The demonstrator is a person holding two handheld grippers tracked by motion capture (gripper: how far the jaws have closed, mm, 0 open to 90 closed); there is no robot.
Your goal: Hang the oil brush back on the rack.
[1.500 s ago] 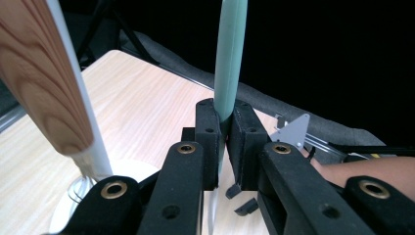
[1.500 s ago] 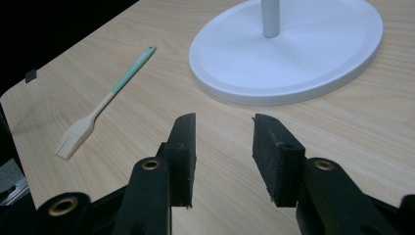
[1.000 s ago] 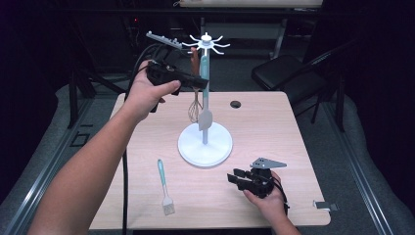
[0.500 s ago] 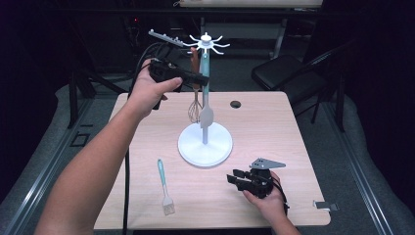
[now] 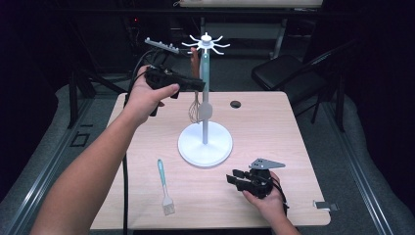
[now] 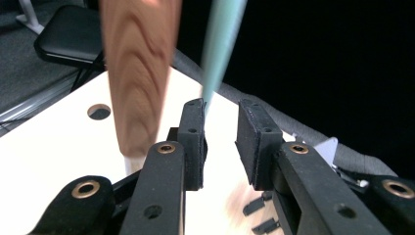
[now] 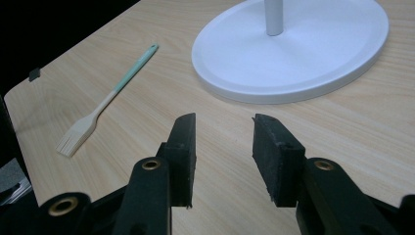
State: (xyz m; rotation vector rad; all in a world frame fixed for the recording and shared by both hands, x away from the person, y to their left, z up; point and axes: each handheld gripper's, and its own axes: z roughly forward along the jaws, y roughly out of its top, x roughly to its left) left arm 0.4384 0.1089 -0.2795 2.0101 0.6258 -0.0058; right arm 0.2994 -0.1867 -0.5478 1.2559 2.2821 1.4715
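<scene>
Left gripper view: whisk handle hangs just left of the left claw, jaws just parted, empty.

Whisk handle: grained wood, smooth. Stand base: matt white plastic. Counter: pale wood-grain laminate. Jaws: matt black.

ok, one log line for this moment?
left gripper: jaws just opened, empty, at whisk on rack | right gripper: open, on table | brush: lying flat
</scene>
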